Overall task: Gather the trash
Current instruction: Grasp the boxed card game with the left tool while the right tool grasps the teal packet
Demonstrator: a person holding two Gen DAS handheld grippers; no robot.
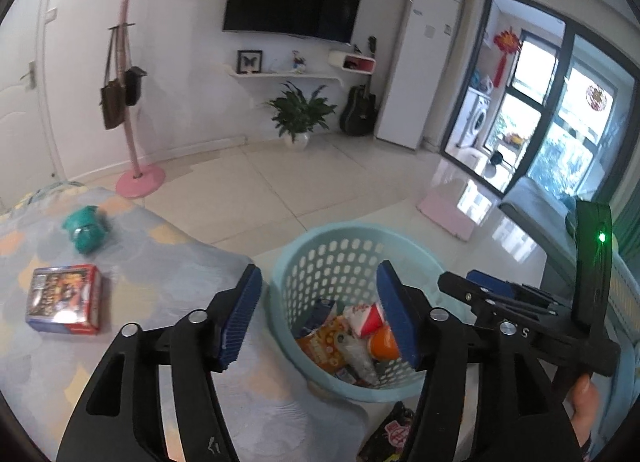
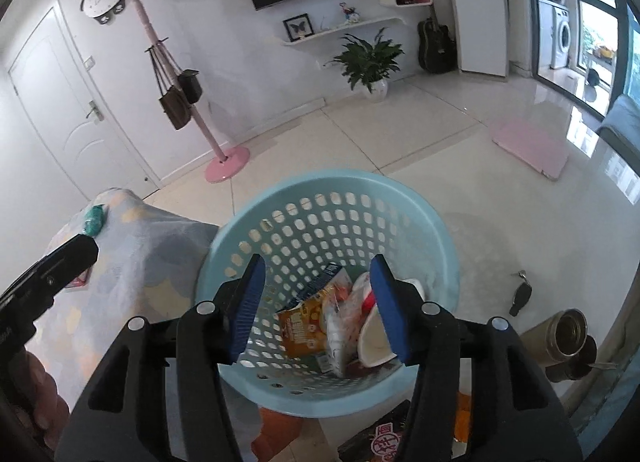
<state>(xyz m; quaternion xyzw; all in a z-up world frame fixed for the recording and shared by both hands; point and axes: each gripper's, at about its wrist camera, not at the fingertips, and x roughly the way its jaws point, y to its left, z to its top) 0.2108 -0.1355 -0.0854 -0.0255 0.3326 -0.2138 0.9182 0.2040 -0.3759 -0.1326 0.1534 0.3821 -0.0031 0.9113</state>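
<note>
A light blue perforated basket (image 1: 288,258) (image 2: 440,229) stands on the floor and holds several wrappers, a yellow snack bag (image 2: 300,326) and a white cup (image 2: 372,338). My left gripper (image 1: 320,318) is open and empty, over the edge between the covered table and the basket. My right gripper (image 2: 320,310) is open and empty, above the basket. A red box (image 1: 64,298) and a green crumpled packet (image 1: 86,229) (image 2: 94,219) lie on the patterned table cover (image 1: 160,262). A dark packet (image 1: 394,430) (image 2: 380,438) lies below the basket.
A metal flask (image 2: 568,334) and keys (image 2: 520,294) lie on the floor at right. A pink coat stand (image 1: 138,177), a potted plant (image 1: 298,113), a guitar (image 1: 358,109), a white fridge (image 1: 424,69) and a pink mat (image 2: 528,149) stand farther off.
</note>
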